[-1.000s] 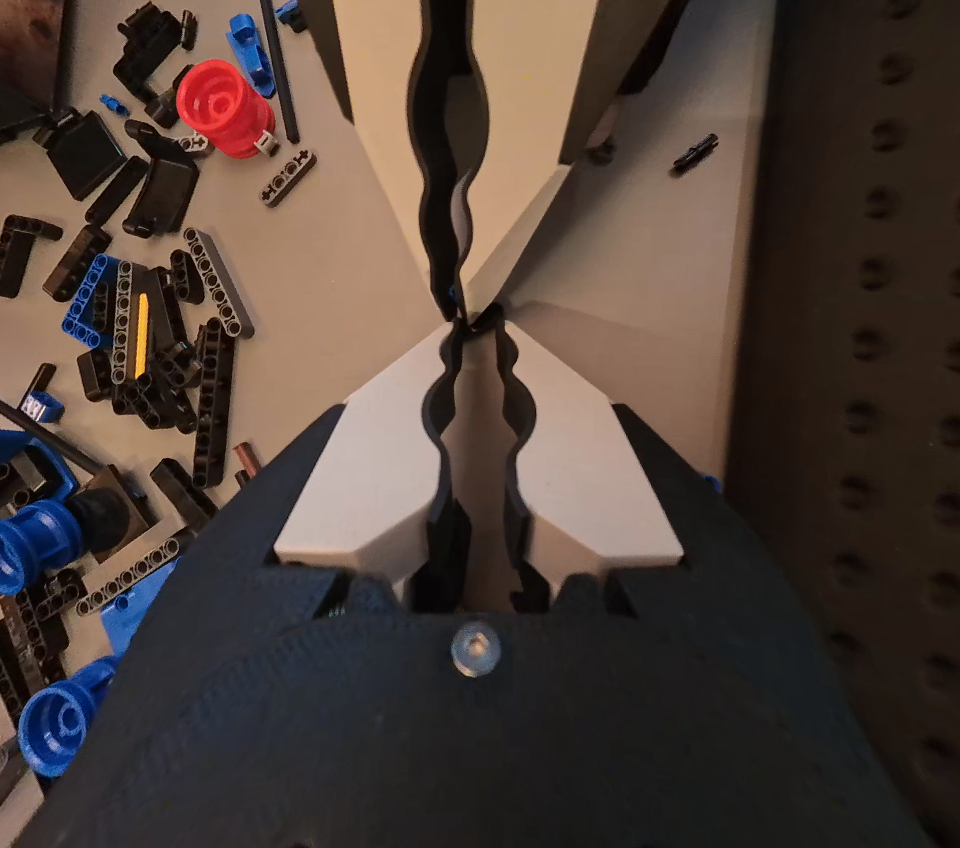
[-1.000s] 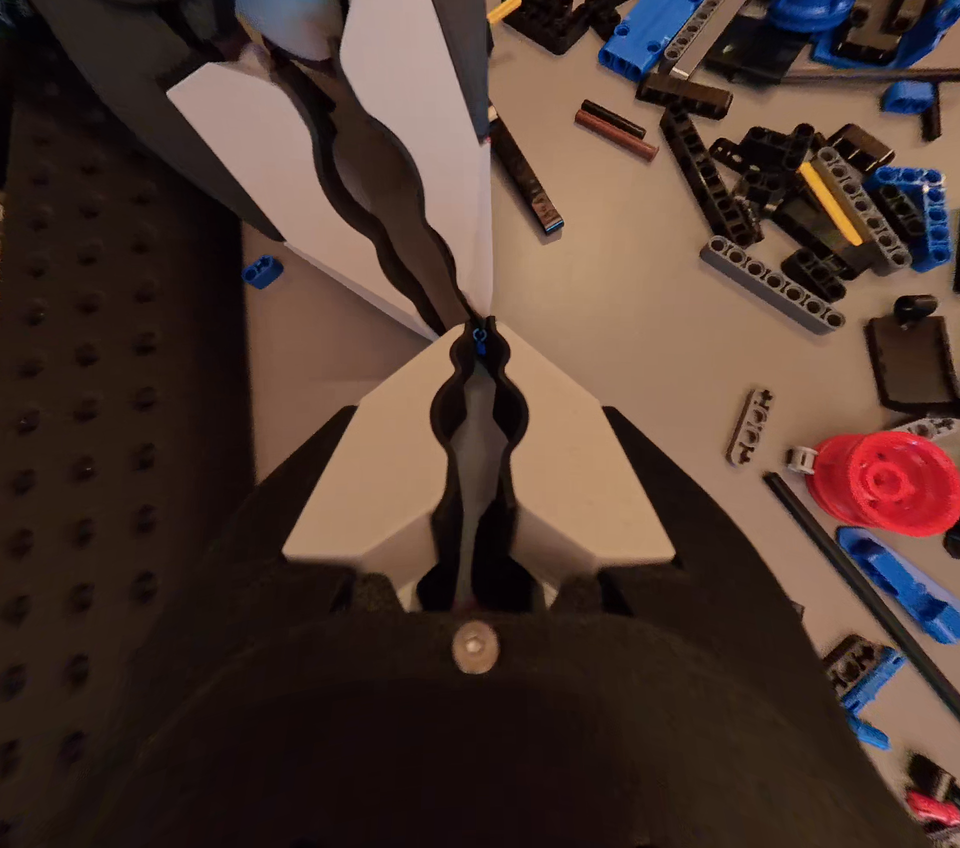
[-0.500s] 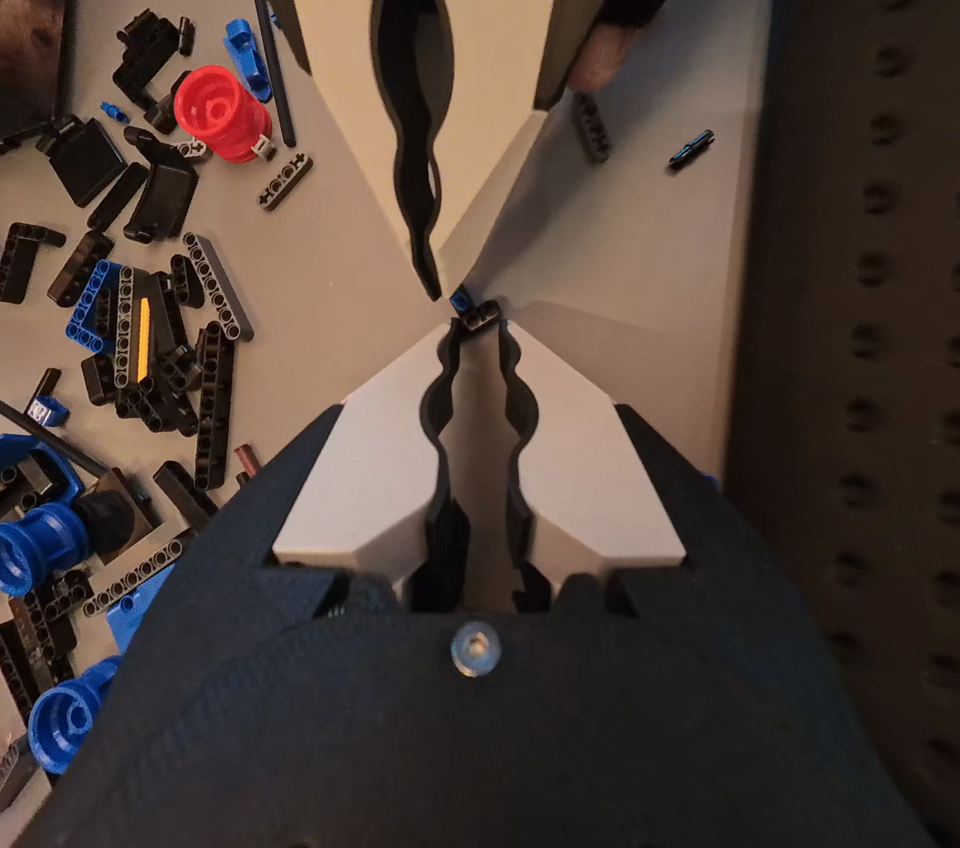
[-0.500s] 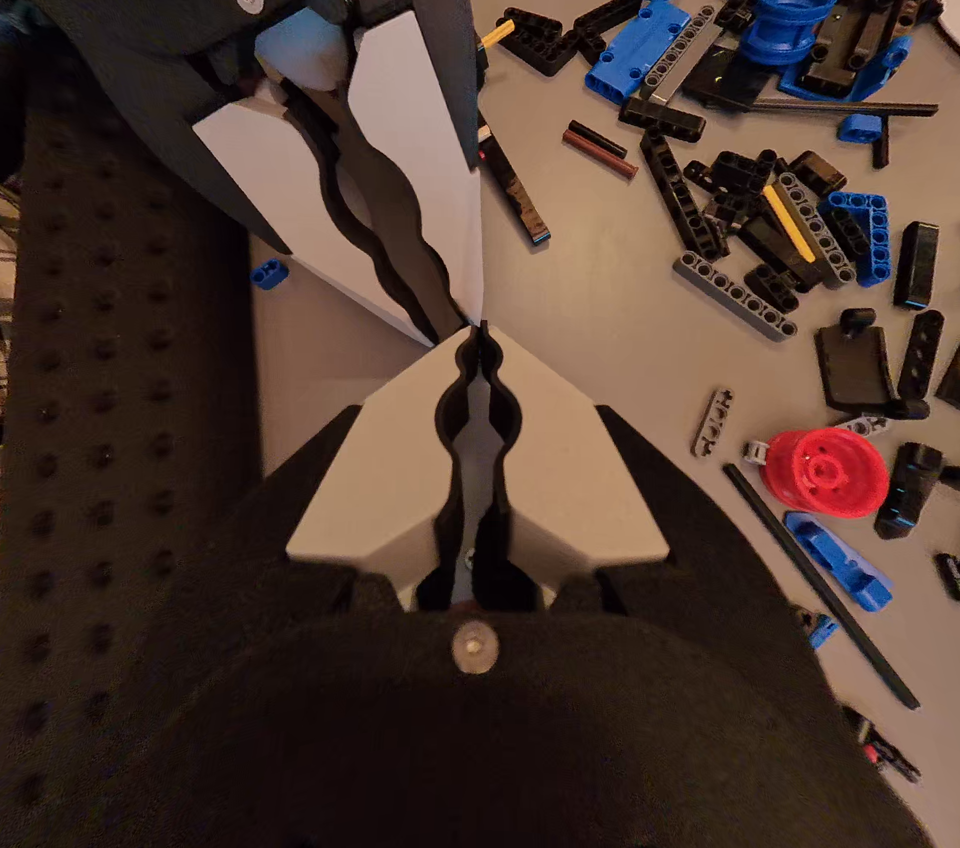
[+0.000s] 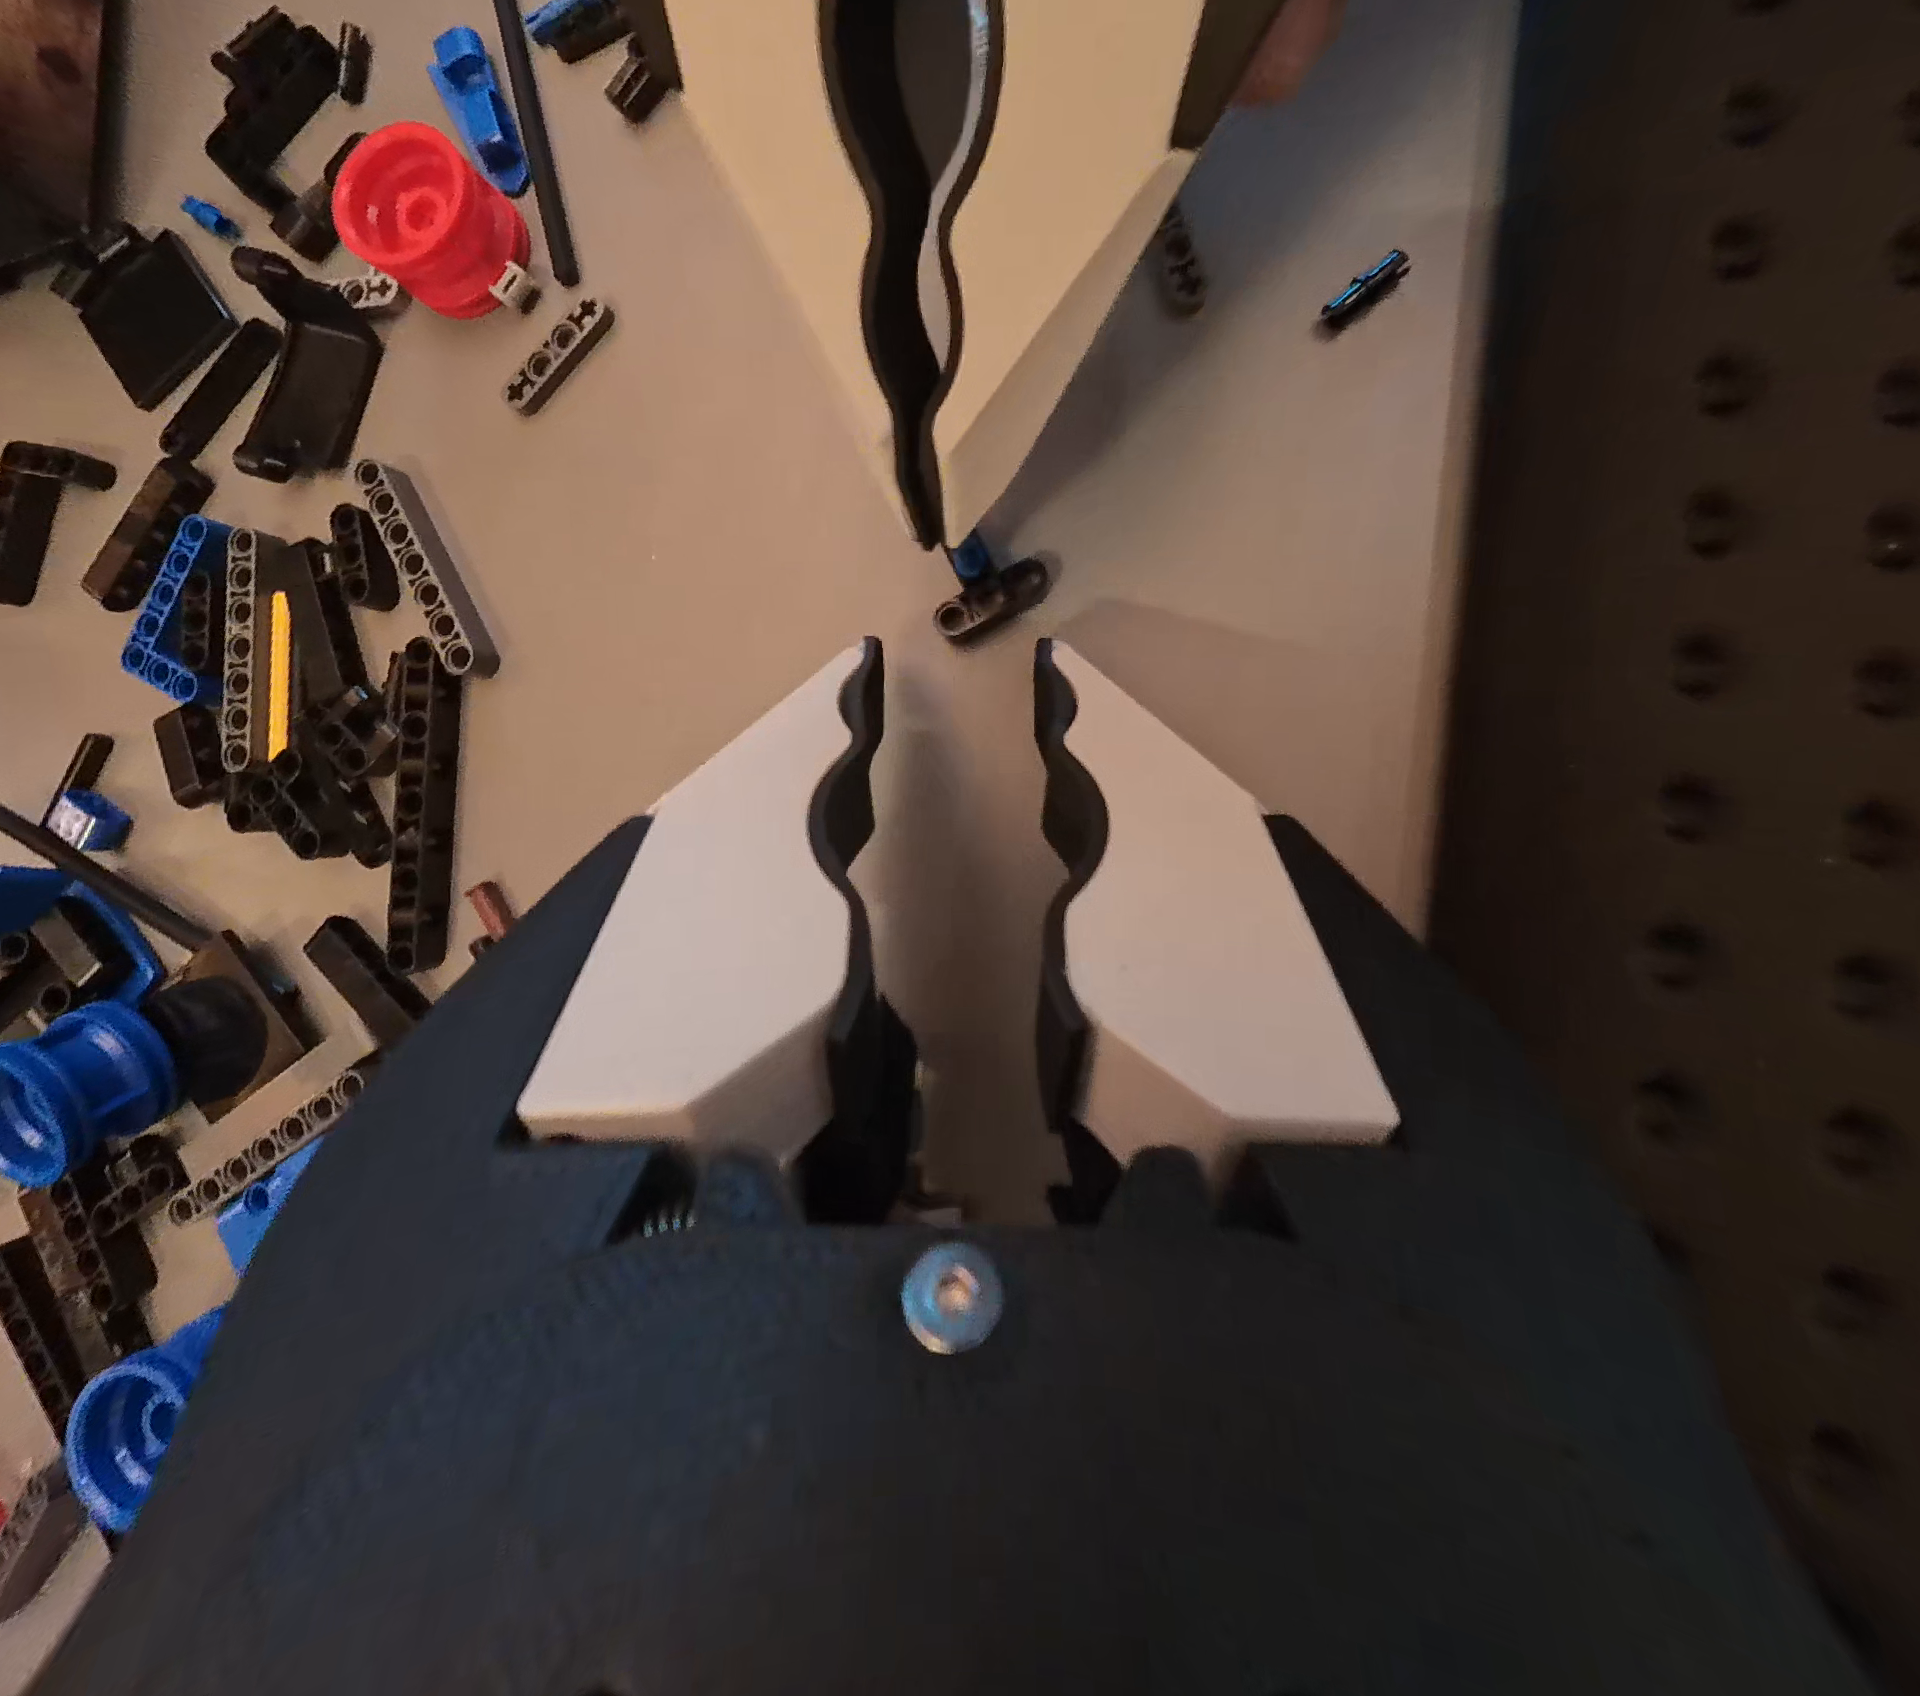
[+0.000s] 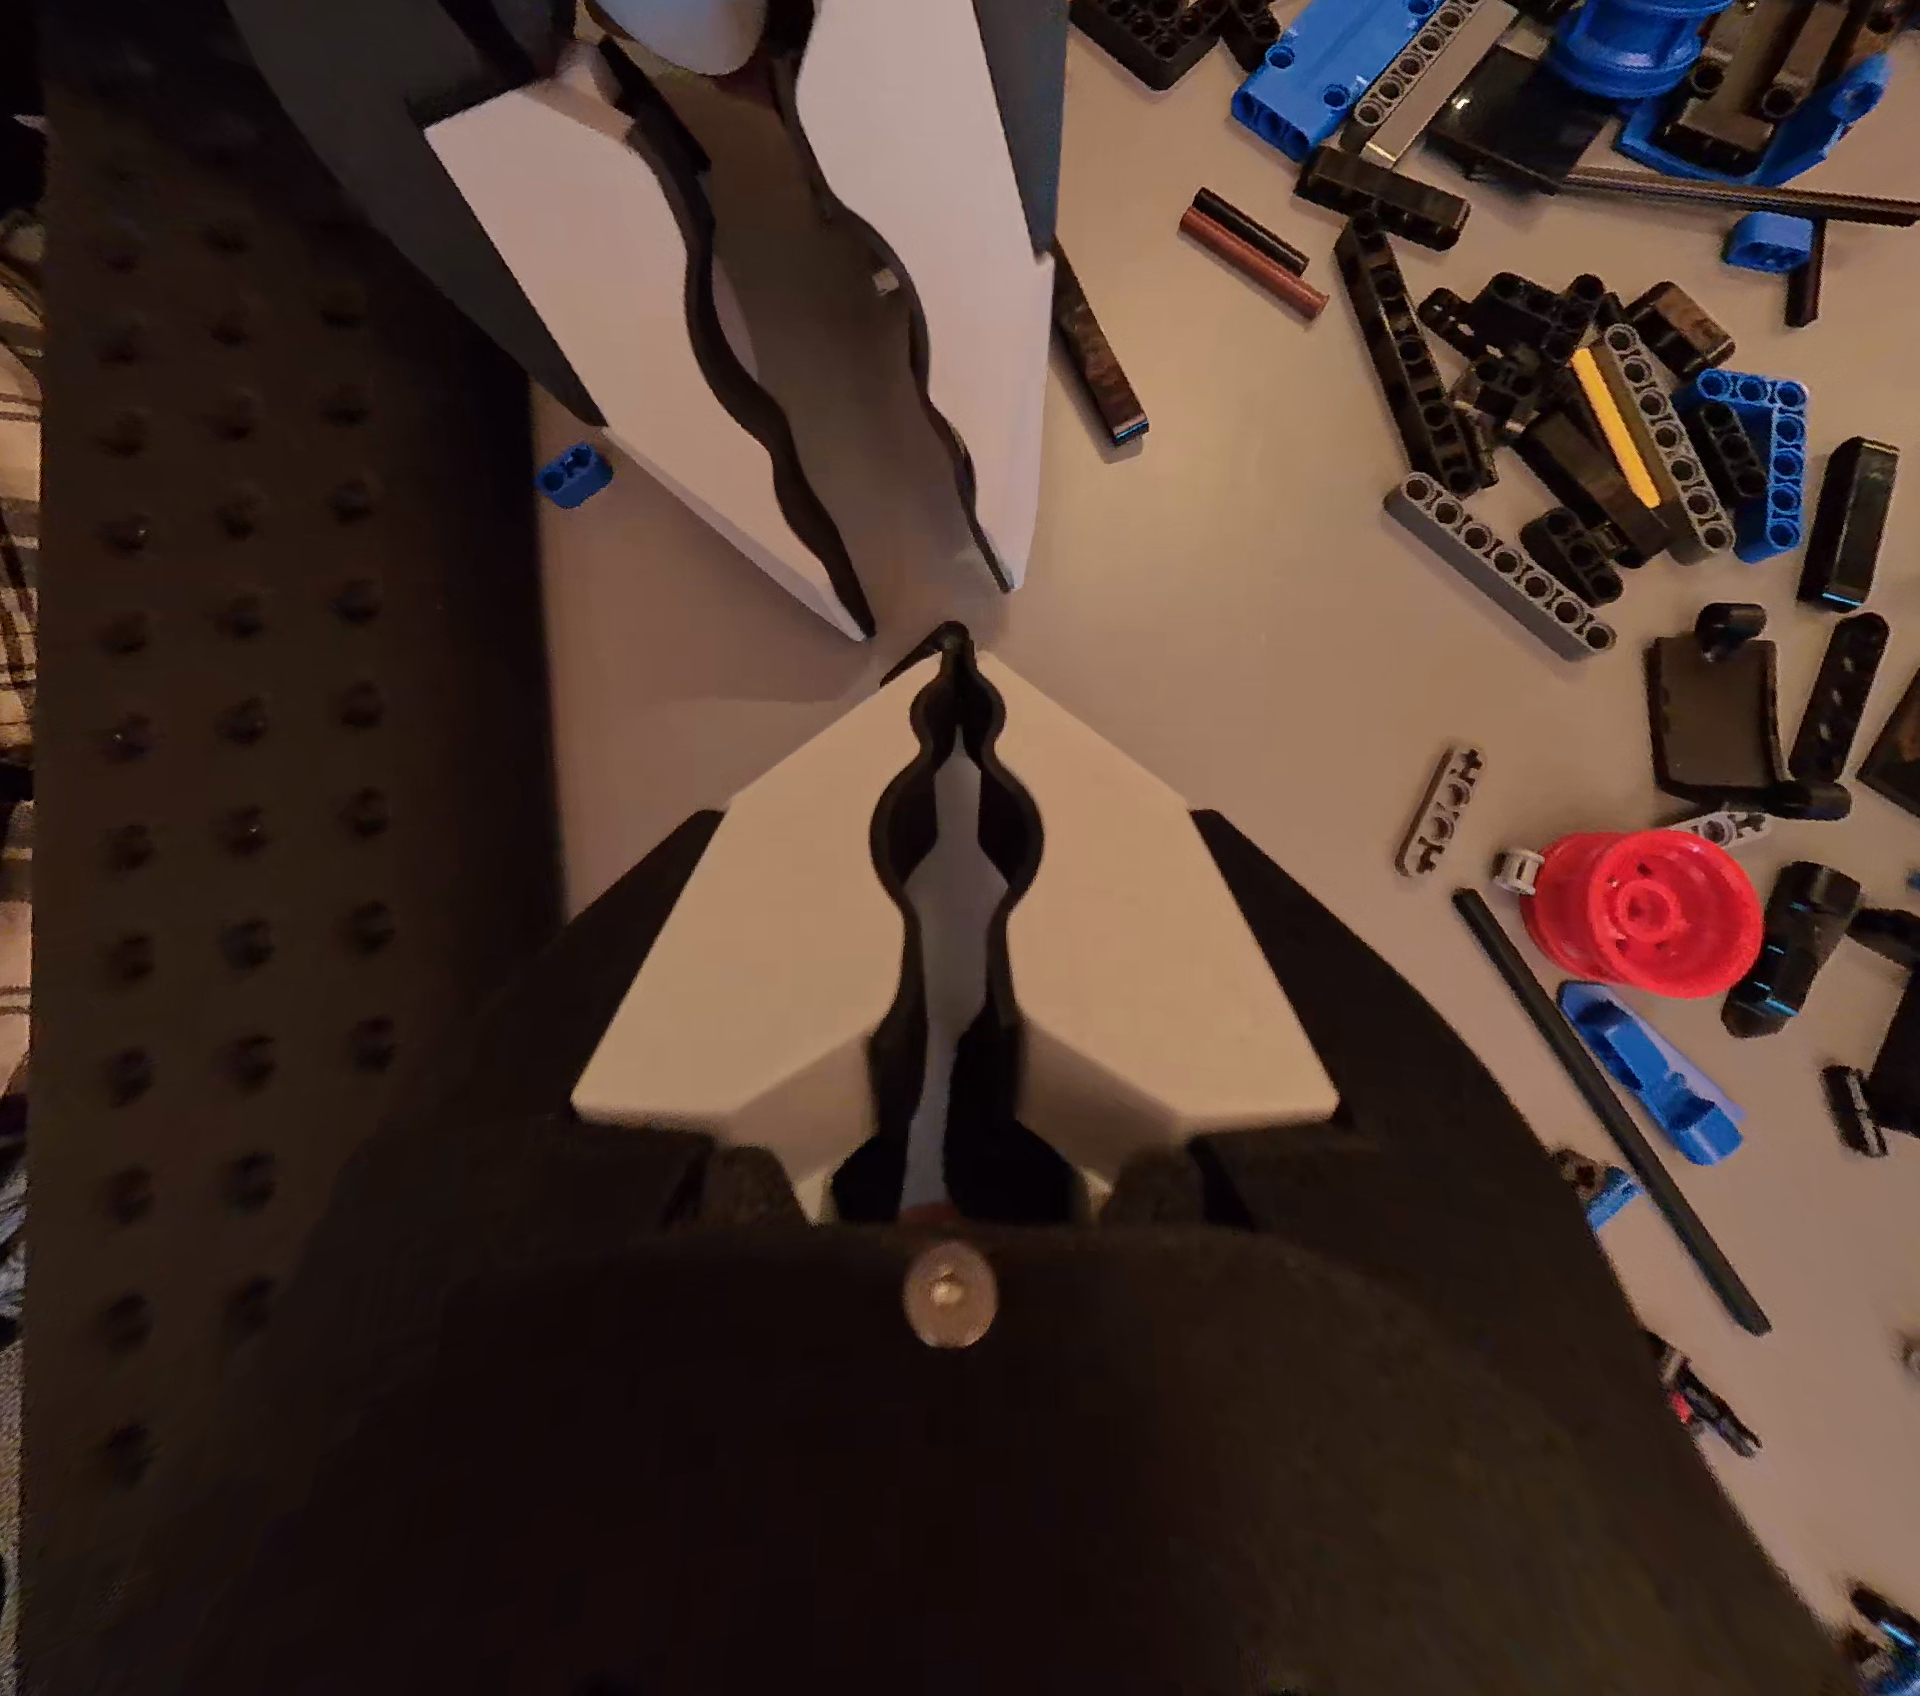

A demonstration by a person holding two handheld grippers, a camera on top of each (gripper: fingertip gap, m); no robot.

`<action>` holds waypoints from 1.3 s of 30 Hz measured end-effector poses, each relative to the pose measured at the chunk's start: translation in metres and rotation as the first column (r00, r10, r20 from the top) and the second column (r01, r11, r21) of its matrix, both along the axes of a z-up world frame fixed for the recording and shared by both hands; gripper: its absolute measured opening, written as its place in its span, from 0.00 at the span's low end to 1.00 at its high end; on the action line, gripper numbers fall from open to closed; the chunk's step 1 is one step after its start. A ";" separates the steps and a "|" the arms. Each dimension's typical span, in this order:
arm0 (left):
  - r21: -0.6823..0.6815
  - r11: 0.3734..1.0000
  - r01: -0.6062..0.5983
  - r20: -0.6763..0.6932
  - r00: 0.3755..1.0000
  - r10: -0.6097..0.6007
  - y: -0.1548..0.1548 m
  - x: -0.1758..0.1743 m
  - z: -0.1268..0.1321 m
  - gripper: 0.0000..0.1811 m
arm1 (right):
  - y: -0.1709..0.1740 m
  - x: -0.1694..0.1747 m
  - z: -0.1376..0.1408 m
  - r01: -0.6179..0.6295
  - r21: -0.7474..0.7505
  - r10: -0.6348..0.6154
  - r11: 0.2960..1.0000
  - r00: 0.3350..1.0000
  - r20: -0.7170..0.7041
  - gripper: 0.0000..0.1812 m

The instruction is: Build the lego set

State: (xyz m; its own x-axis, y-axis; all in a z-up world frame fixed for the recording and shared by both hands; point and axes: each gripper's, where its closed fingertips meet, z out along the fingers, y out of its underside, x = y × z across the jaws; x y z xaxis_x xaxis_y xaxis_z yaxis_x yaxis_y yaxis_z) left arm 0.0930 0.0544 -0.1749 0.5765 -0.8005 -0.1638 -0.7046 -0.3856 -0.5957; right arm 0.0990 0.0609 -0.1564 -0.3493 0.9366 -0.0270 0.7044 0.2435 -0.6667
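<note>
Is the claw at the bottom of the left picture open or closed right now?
Open. The left gripper shows a clear gap of bare table between its two fingers, and the small black connector sits just beyond its tips, not between them.

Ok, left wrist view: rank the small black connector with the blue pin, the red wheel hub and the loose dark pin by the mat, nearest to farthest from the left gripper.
From the left gripper:
1. Small black connector with the blue pin, just ahead of the fingertips.
2. Loose dark pin, ahead to the right, near the mat.
3. Red wheel hub, far ahead to the left.
</note>
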 end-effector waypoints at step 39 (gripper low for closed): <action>0.014 1.000 0.027 0.010 1.000 -0.027 -0.003 0.022 -0.005 0.03 | 0.040 0.071 0.050 0.261 0.130 -0.239 0.957 0.958 -0.161 0.03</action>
State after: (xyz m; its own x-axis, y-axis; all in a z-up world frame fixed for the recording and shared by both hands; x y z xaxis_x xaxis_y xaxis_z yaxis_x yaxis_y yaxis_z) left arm 0.1146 0.0515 -0.1797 0.5567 -0.8132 -0.1697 -0.7085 -0.3582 -0.6081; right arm 0.1699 0.1004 -0.1067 -0.0932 0.9840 0.1516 0.6563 0.1752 -0.7338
